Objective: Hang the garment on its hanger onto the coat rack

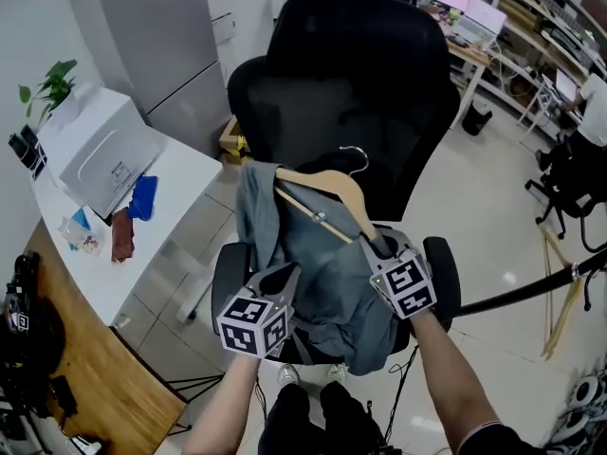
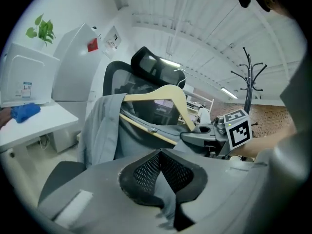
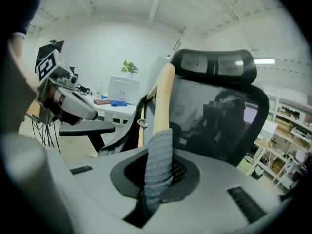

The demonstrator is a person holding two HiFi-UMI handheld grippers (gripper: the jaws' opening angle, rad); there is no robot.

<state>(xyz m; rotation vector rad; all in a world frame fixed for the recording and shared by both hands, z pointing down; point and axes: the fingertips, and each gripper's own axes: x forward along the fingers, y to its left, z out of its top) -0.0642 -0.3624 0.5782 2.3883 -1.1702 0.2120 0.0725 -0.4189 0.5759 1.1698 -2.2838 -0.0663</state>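
Jaws on both grippers were closed on cloth, neither pair spread.

Head view: left gripper (image 1: 283,281) pinched the lower left part of the grey garment (image 1: 327,282). Right gripper (image 1: 379,246) gripped at the right end of the wooden hanger (image 1: 327,195), where cloth covered it. Garment was already on the hanger but sat unevenly. It was bunched over the left shoulder, and the right arm and crossbar were mostly bare. Metal hook (image 1: 357,159) was free, with nothing hooked on it. The bundle hung over the seat of the black office chair (image 1: 360,83), in front of the backrest. White table (image 1: 175,173) was off to the left. No rack showed in this view.

Left gripper view: jaws were pressed together with a fold of grey fabric between them. Coat rack (image 2: 248,82) stood in the background, well apart from the hanger. Its prongs looked bare as far as I could tell.

Right gripper view: jaws nipped a ribbed grey strip of the garment wrapped over the hanger end. The wood rose straight up out of the pinch.

Progress: early, I'd say. Pickup looked done, with the garment on its hanger held in both grips. Left to do: carry it across to the rack, set the hook over a prong, let go both sides.
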